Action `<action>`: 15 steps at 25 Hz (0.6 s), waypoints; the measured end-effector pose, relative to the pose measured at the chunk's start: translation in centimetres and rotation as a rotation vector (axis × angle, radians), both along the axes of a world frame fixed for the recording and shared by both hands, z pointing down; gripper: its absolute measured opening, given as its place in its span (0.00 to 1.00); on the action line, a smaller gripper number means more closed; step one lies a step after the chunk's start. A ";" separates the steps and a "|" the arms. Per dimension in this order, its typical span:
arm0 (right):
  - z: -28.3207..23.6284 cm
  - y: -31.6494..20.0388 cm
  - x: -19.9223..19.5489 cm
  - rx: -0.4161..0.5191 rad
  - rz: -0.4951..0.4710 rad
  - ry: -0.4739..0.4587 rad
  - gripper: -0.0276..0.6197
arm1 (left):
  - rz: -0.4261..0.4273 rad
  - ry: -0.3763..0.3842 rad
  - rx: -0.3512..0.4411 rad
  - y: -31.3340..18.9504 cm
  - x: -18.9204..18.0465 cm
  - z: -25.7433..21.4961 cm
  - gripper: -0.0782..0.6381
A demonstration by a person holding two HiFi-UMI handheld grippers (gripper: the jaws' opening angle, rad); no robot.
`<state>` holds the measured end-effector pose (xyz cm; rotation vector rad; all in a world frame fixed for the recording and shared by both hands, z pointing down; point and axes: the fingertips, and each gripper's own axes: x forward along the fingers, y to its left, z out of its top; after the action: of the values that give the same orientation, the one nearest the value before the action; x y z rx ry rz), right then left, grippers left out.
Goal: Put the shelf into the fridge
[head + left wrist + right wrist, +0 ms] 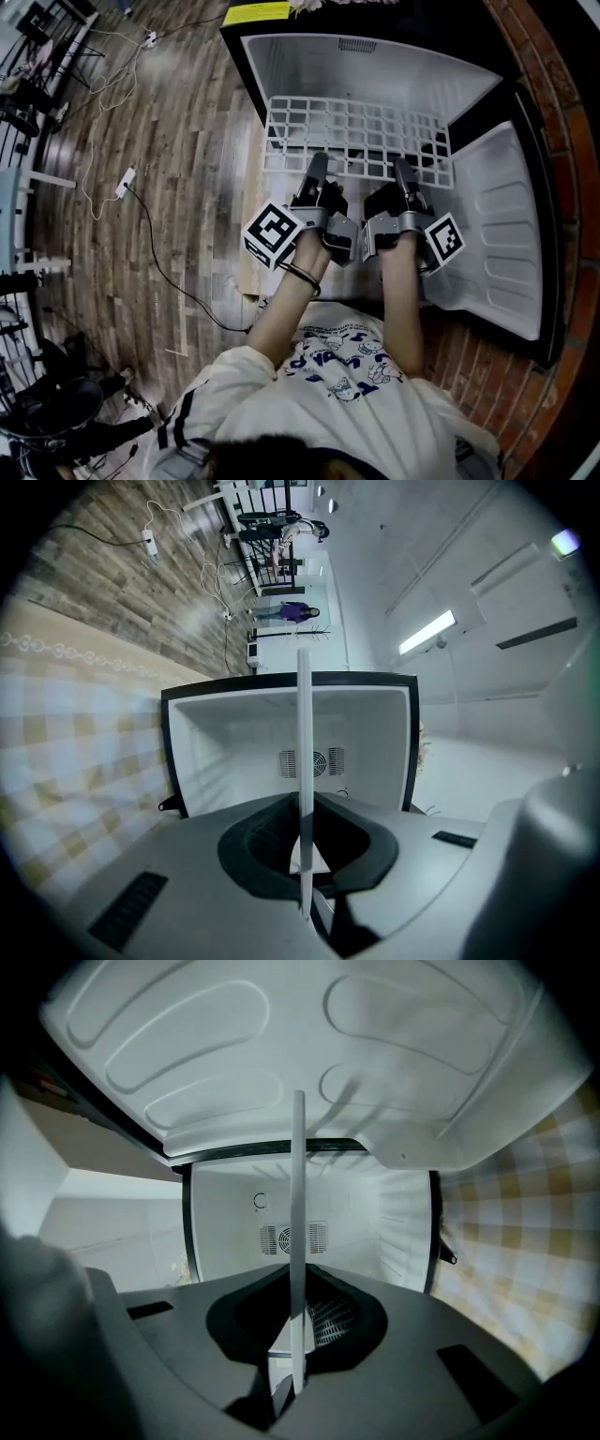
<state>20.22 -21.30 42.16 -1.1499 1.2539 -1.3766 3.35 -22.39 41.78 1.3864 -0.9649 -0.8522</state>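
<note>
Wood-plank floor [187,141] under a small black-cased fridge [375,70] [234,724] [375,1213] with a white cavity, seen from above and in front. The fridge's door [502,234] [281,1054] stands swung fully open at the fridge's right side, its moulded white liner facing the camera. A person [347,394] in a printed white shirt is directly in front of the fridge, both forearms stretched toward it. A checked mat [75,761] [525,1204] lies on the floor before the fridge. The shelf [356,131] [303,761] [297,1241], a white wire grid, is held level at the fridge's mouth, spanning nearly the width of the opening; both gripper views show it edge-on as a thin white bar crossing the cavity. Whether it rests on the fridge's side ledges cannot be told. The left gripper [316,169] [305,892] is clamped on the shelf's near edge left of the fridge's centre line, jaws closed onto the wire. The right gripper [405,173] [295,1372] is clamped likewise right of that line. A round vent [312,762] [292,1238] marks the fridge's back wall. A thin cable [141,225] trails over the floor left of the fridge.
</note>
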 end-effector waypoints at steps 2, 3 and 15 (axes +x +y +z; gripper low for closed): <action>0.3 0.0 0.1 -0.006 0.002 -0.001 0.11 | 0.001 0.009 -0.005 0.0 0.1 0.3 0.16; 0.4 0.0 0.2 -0.009 0.004 -0.002 0.11 | 0.003 0.013 -0.008 0.0 0.2 0.5 0.16; 0.0 0.1 0.1 0.014 0.005 0.002 0.11 | 0.010 0.033 -0.008 0.2 0.1 0.2 0.16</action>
<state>20.30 -21.17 42.20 -1.1441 1.2591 -1.3618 3.45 -22.18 41.98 1.3655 -0.9347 -0.8607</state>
